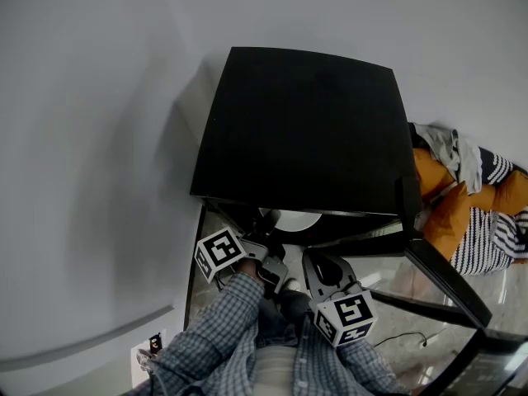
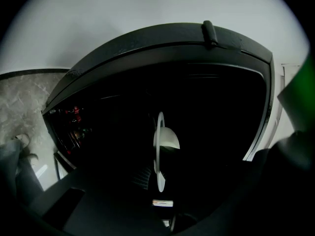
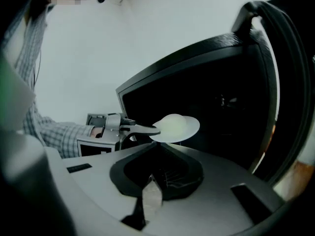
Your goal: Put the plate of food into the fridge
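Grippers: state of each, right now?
Left gripper: shut on the plate, at its rim.
Right gripper: shut, nothing between its jaws, tips just below the plate.

Both forearms, in plaid sleeves (image 1: 219, 328), reach forward side by side. The left hand-held gripper (image 1: 268, 238) is clamped on the rim of the plate (image 1: 293, 219). The right hand-held gripper (image 1: 312, 258) sits just beside it, its jaw tips pressed together with nothing between them.
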Tool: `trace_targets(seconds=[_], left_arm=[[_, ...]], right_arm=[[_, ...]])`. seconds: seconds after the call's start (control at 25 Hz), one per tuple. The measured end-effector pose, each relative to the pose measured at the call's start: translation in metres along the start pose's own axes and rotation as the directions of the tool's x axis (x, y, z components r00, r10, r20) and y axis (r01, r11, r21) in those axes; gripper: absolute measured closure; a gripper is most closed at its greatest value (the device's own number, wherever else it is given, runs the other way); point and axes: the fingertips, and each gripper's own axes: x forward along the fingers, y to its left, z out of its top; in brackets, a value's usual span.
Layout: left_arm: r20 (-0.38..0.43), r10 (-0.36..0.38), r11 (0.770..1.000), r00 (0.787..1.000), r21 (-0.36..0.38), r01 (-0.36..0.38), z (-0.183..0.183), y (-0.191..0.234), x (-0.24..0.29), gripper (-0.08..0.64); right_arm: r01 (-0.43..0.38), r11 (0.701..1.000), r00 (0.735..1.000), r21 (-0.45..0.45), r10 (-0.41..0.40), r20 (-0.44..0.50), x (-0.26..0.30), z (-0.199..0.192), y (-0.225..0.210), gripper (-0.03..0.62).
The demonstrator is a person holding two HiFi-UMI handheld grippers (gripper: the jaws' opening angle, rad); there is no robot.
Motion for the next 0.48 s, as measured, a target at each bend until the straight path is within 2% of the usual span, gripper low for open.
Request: trace_targets(seconds=[0.12, 0.2, 0.28, 0.36, 0.48], left_arm=[[-0.013, -0.015, 1.0, 1.0, -0.003, 0.015, 0.002, -0.002, 0.006, 0.535], [-0.025, -0.024, 1.0, 0.999, -0.005, 0.024, 0.003, -0.003, 0.01, 0.535], [-0.034, -0.033, 0.999, 0.999, -0.007, 0.033, 0.003, -0.004, 0.012, 0.535], [-0.039, -0.042, 0.999, 0.998, -0.008, 0.042, 0.004, -0.005, 0.013, 0.535], [-0.044, -0.05, 0.999, 0.998, -0.006, 0.049, 0.004, -0.004, 0.015, 0.535]], right_arm=[[-0.007, 0.978, 1.0, -0.207, 0.004, -0.014, 0.011, 0.009, 0.011, 0.584], [-0.008, 0.939, 0.999, -0.343, -0.004, -0.035, 0.02, 0.009, 0.016, 0.581], [0.002, 0.896, 0.998, -0.445, -0.03, -0.055, 0.027, 0.006, 0.018, 0.552], [0.015, 0.833, 0.995, -0.554, -0.069, -0.077, 0.035, 0.004, 0.017, 0.525], [0.03, 0.703, 0.989, -0.71, -0.126, -0.083, 0.047, 0.003, 0.015, 0.523]])
